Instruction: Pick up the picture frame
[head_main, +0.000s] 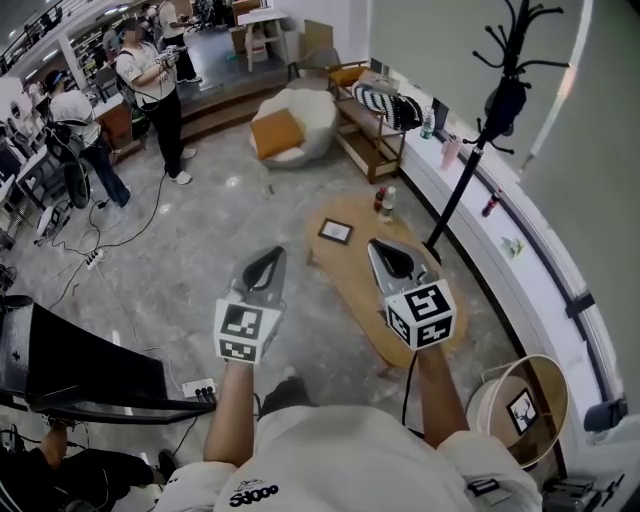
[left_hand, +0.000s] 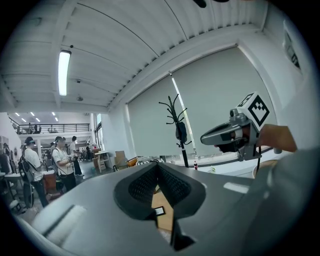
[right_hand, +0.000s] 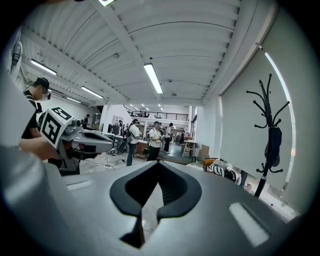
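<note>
The picture frame (head_main: 335, 232) lies flat on the oval wooden desk (head_main: 352, 285), towards the desk's far end and near its left-hand edge, with bare wood all round it. Two small bottles (head_main: 384, 200) stand at the desk's far end, just beyond the frame and apart from it.

Both tongs hang in the air short of the frame. The left tongs (head_main: 275, 256) are over the floor just off the desk's left edge, and the right tongs (head_main: 378, 250) are over the desk's middle. Each pair is closed with nothing in it. In the left gripper view the pads meet, and the frame (left_hand: 159, 211) and the desk top show only through the gap below them. In the right gripper view the pads (right_hand: 172, 187) also meet on nothing.

The frame looks thin, flat and stiff, with a dark border round a pale middle. It is probably light enough for one pair of tongs. The front may be glazed, so it could be slick and would not take a knock well. Lying flat, it gives the tongs very little height to bite on. The best hold seems to be across the border at one edge, with one pad on top and one worked underneath. The side nearest the desk's left edge looks easiest to reach. The tongs must open first, and a shallow pinch could let the frame pivot or slip.
</note>
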